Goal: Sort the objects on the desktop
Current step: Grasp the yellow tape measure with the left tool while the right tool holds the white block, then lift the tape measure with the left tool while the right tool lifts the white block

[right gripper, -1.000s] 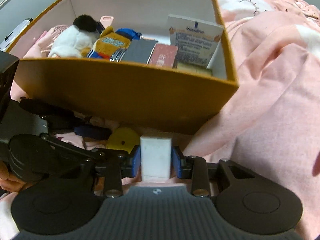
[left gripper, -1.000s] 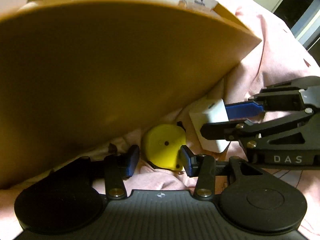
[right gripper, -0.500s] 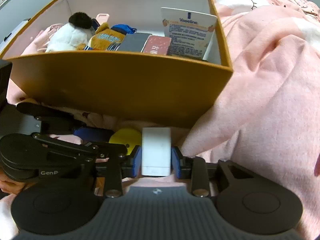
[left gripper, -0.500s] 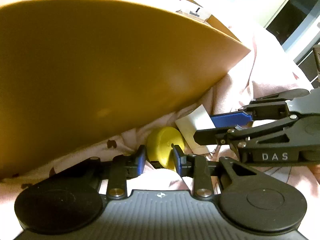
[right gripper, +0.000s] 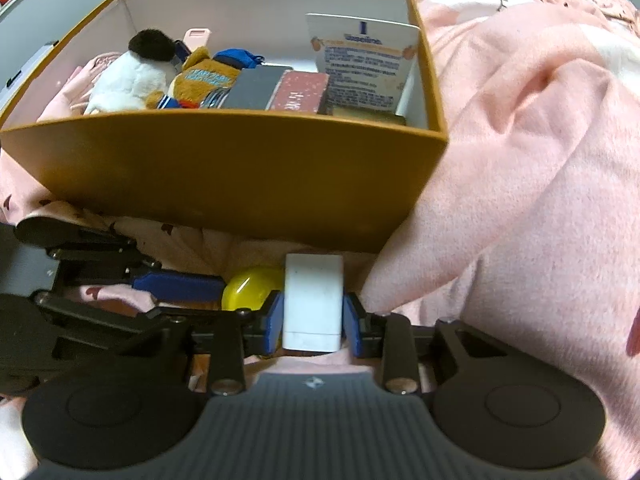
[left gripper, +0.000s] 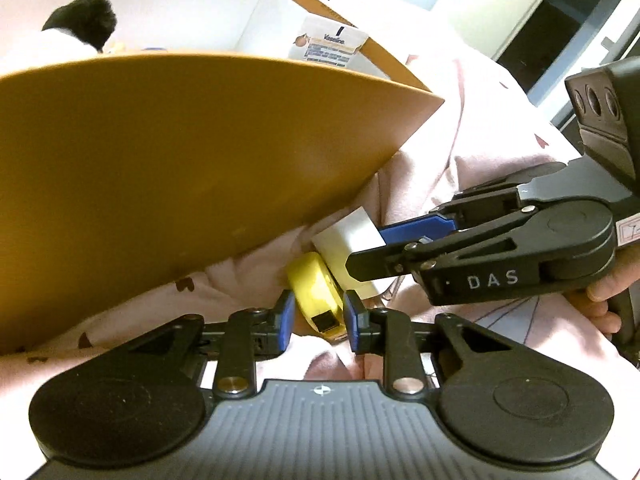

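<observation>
My left gripper (left gripper: pixel 319 320) is shut on a round yellow tape measure (left gripper: pixel 316 296), held just above the pink blanket in front of the orange box (left gripper: pixel 180 152). My right gripper (right gripper: pixel 313 322) is shut on a white rectangular block (right gripper: pixel 313 300), also in front of the box (right gripper: pixel 240 176). The two held things sit side by side, touching or nearly so. The tape measure also shows in the right wrist view (right gripper: pixel 250 286), and the white block in the left wrist view (left gripper: pixel 348 236). The right gripper's fingers (left gripper: pixel 418 228) reach in from the right.
The box holds a white plush toy (right gripper: pixel 128 80), a brown plush (right gripper: pixel 200 80), a grey case (right gripper: pixel 256 86), a red booklet (right gripper: pixel 302 90) and a Vaseline card (right gripper: pixel 362 60). A rumpled pink blanket (right gripper: pixel 520 160) rises in folds right of the box.
My left gripper closed on the yellow tape measure and lifted it, turning it edge-on. My right gripper kept its hold on the white block and rose slightly; more of the box interior shows.
</observation>
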